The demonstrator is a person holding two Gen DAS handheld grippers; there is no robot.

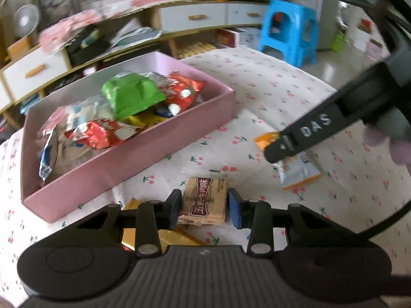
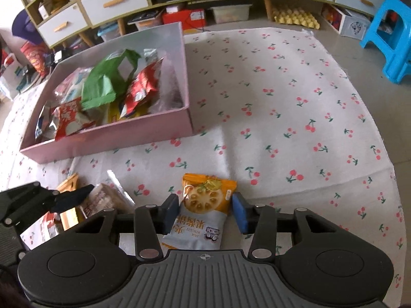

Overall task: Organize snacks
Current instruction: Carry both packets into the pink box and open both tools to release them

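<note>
A pink box [image 1: 143,164] [image 2: 143,131] on the cherry-print cloth holds several snack packets, among them a green one [image 1: 131,96] [image 2: 108,82] and red ones. My left gripper [image 1: 204,209] is open, its pads on either side of a tan beef-snack packet [image 1: 205,200] lying on the cloth; that packet also shows at the left of the right wrist view [image 2: 105,197]. My right gripper [image 2: 205,211] is open around an orange and white biscuit packet [image 2: 203,205], which also shows in the left wrist view [image 1: 298,166]. Gold packets [image 1: 164,236] lie under my left gripper.
A blue plastic stool [image 1: 290,30] [image 2: 390,38] stands on the floor past the cloth. Low cabinets with white drawers [image 1: 192,16] [image 2: 113,2] and cluttered shelves line the back. The cloth's right part [image 2: 295,97] carries no packets.
</note>
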